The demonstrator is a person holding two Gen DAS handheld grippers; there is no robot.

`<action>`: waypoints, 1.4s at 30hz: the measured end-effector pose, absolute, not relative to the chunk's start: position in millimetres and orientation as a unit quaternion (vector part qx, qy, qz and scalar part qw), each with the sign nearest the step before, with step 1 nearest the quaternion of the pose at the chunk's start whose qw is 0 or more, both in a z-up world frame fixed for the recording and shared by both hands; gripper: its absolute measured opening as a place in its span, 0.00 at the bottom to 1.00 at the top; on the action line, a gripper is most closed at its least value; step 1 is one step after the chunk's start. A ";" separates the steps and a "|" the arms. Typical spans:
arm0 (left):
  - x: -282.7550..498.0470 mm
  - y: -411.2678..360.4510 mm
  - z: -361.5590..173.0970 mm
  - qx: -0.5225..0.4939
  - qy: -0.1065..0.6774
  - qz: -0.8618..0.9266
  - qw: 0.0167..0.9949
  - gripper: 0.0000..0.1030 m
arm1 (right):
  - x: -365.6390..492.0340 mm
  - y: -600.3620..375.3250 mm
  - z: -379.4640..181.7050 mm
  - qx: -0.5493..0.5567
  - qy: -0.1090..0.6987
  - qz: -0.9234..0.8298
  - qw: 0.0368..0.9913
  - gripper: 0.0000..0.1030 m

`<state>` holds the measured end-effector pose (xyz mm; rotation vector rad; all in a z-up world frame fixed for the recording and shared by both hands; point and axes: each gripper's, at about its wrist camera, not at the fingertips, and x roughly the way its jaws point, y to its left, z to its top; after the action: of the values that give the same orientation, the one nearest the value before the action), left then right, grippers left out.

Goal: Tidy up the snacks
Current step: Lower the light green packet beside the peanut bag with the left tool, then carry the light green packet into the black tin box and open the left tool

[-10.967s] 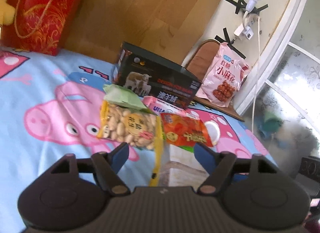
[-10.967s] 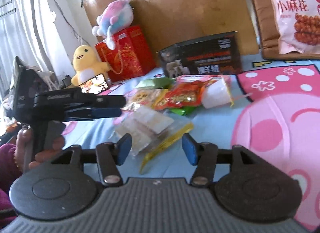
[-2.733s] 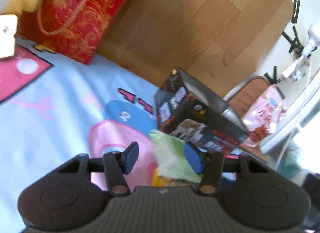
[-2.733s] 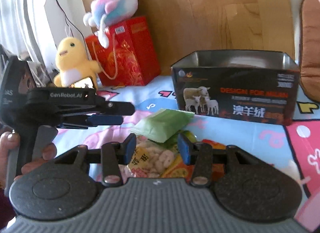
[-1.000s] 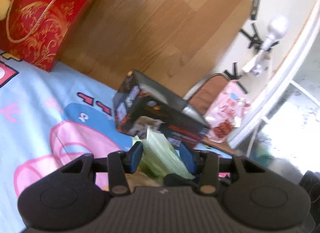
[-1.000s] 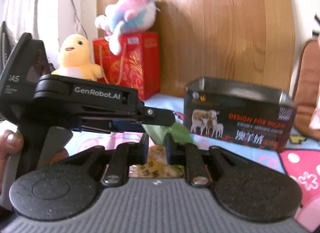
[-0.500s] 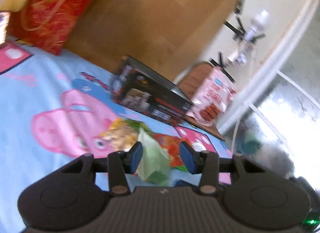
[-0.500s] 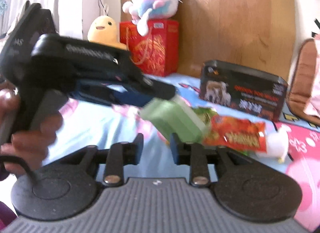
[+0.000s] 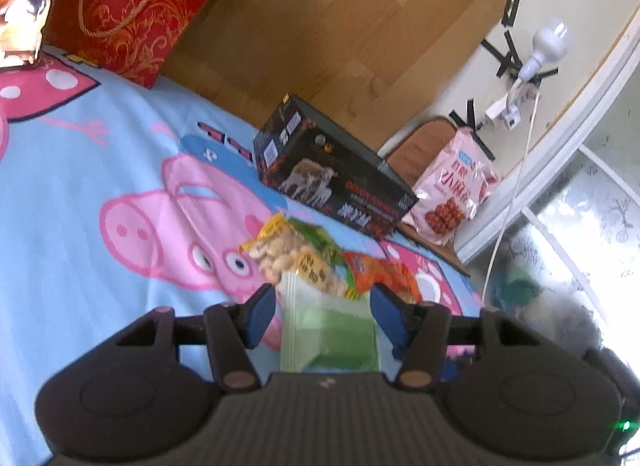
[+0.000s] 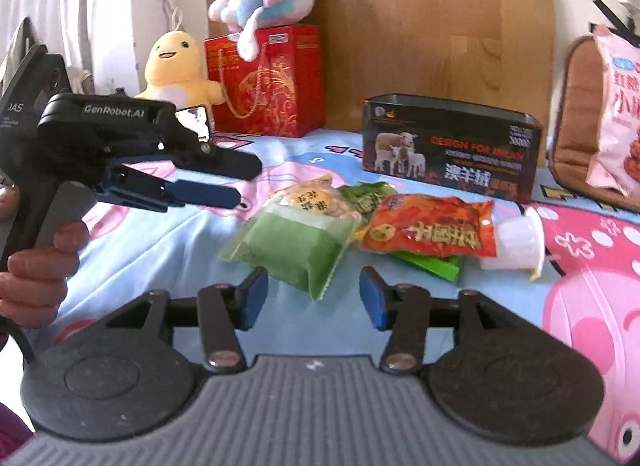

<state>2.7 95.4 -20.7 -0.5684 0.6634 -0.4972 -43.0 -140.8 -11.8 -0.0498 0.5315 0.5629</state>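
Observation:
A green snack packet [image 10: 292, 248] lies on the cartoon bedsheet at the near left of the snack pile; it also shows in the left wrist view [image 9: 328, 330]. Behind it lie a yellow peanut bag [image 10: 310, 199], a red-orange packet [image 10: 430, 231] and a white cup [image 10: 516, 240]. The open dark tin box [image 10: 450, 159] stands behind them. My left gripper [image 9: 323, 316] is open, above the green packet. My right gripper [image 10: 312, 298] is open and empty, just short of the green packet.
A red gift bag [image 10: 266, 81] with plush toys stands at the back left by the wooden headboard. A pink snack bag [image 10: 616, 117] leans on a brown cushion at the right. A phone [image 9: 22, 29] lies near the gift bag.
The left gripper carried the green packet back from near the tin box, opened and let it go; the packet now lies on the sheet. The right gripper opened wide.

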 end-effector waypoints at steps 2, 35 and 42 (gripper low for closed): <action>2.1 92.5 -25.0 -0.271 0.328 -0.240 0.873 0.52 | -39.7 -137.3 -11.9 -0.038 0.262 0.280 0.923 0.54; 6.3 61.2 -38.8 -0.247 0.352 -0.266 0.863 0.36 | -29.1 -133.0 -19.7 -0.041 0.282 0.281 0.917 0.47; 6.4 61.0 -38.8 -0.247 0.352 -0.267 0.863 0.36 | -29.1 -132.9 -19.8 -0.041 0.282 0.281 0.917 0.47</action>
<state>6.4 61.0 -38.8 -0.5174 0.7386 -0.5589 -29.1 -132.9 -19.8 -0.0837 0.5794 0.5772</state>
